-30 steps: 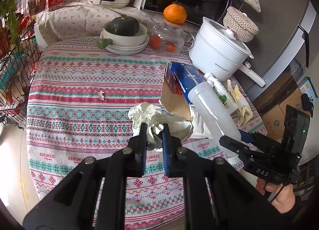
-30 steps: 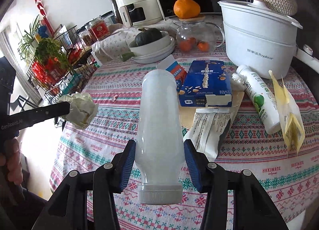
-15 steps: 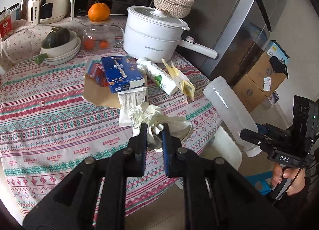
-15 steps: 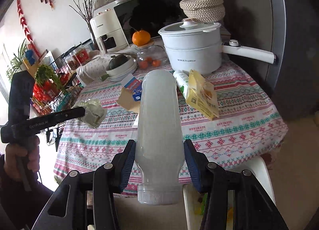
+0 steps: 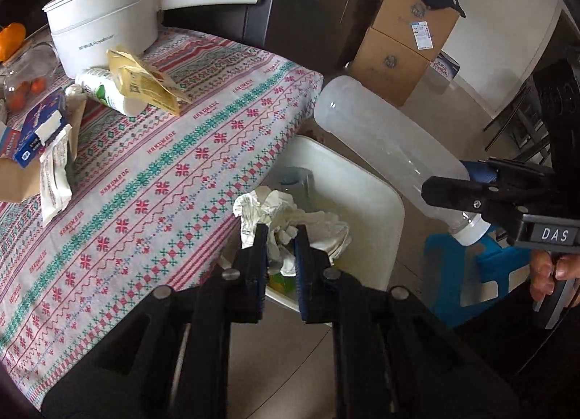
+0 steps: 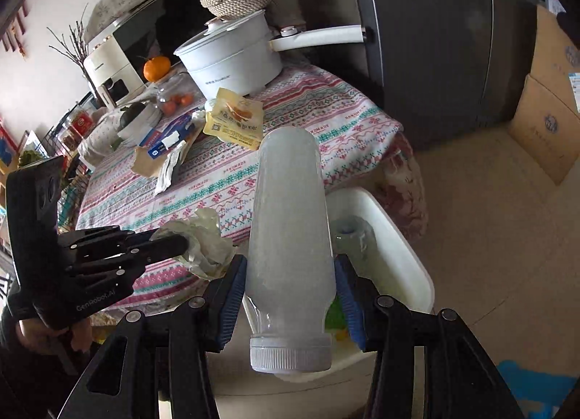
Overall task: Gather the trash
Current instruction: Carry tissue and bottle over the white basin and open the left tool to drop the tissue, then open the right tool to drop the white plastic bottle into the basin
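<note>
My left gripper [image 5: 281, 237] is shut on a crumpled white paper wad [image 5: 290, 219] and holds it over the white trash bin [image 5: 366, 201] that stands on the floor beside the table. My right gripper [image 6: 290, 274] is shut on a frosted empty plastic bottle [image 6: 290, 223], cap toward me, above the same bin [image 6: 391, 248]. The bottle [image 5: 384, 150] and the right gripper show at the right of the left wrist view; the wad [image 6: 206, 248] and the left gripper show at the left of the right wrist view. A clear bottle [image 6: 353, 237] lies in the bin.
The patterned tablecloth [image 5: 145, 179] carries a yellow pouch [image 5: 145, 81], a green-white tube [image 5: 105, 92], a blue box [image 5: 36, 125], a white wrapper [image 5: 54, 179] and a white pot [image 5: 105, 31]. Cardboard boxes [image 5: 402, 41] and a dark fridge [image 6: 435, 38] stand beyond; a blue stool [image 5: 467, 270] is at right.
Both grippers have swung right off the table, carrying the wad and the bottle, and now hang over the white bin on the floor.
</note>
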The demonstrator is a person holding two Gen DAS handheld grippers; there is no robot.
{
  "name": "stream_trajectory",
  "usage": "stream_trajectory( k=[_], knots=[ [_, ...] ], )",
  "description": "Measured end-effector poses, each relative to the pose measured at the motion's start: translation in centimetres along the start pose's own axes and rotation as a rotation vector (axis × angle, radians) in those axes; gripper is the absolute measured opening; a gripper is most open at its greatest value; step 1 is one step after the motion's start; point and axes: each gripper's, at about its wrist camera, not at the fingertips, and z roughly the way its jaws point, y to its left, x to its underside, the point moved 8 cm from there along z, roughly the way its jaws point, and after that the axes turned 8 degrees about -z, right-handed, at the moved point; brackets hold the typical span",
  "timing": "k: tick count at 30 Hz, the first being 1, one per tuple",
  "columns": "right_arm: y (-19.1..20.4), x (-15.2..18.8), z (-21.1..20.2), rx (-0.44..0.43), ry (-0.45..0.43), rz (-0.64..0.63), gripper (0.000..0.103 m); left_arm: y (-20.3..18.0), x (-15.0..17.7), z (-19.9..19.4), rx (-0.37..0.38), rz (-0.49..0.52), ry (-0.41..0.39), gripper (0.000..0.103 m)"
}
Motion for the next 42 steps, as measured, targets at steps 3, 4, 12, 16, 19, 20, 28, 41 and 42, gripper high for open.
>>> stream_trajectory(
  k=[3, 4, 12, 16, 19, 20, 28, 41, 42],
  knots=[
    [-1.5, 1.4, 0.2, 0.014, 0.035, 0.037, 0.050, -0.5, 0.6, 2.3, -0.025, 0.030, 0.026, 0.015],
    [-1.9, 1.7, 0.3, 0.015, 0.044, 0.047, 0.050, -0.6, 0.7, 3.0, -0.033, 0.039, 0.030, 0.015],
    [-3.6, 4.0, 2.4, 0.024, 0.129, 0.088, 0.050, -0.6, 1.4, 6.4, -0.095, 0.074, 0.070, 0.018],
    [-4.2, 4.3, 2.7, 0.032, 0.143, 0.102, 0.050, -0.6, 1.3, 6.0, -0.088, 0.078, 0.073, 0.027],
    [-4.4, 4.3, 2.8, 0.034, 0.147, 0.106, 0.050, -0.4, 0.9, 4.9, -0.086, 0.074, 0.053, 0.044],
    [-4.4, 4.2, 2.9, 0.033, 0.149, 0.106, 0.050, -0.2, 0.7, 4.4, -0.083, 0.067, 0.038, 0.047],
    [-3.4, 4.1, 4.2, 0.022, 0.190, 0.091, 0.050, 2.2, -1.0, -0.6, -0.119, 0.022, -0.060, 0.078],
    [-1.6, 5.7, 10.7, 0.012, 0.386, 0.066, 0.050, 8.2, -1.1, -4.2, -0.182, -0.123, -0.114, 0.086],
    [-1.5, 5.8, 11.1, 0.017, 0.395, 0.063, 0.050, 8.5, -1.0, -4.4, -0.185, -0.129, -0.115, 0.086]
  ],
)
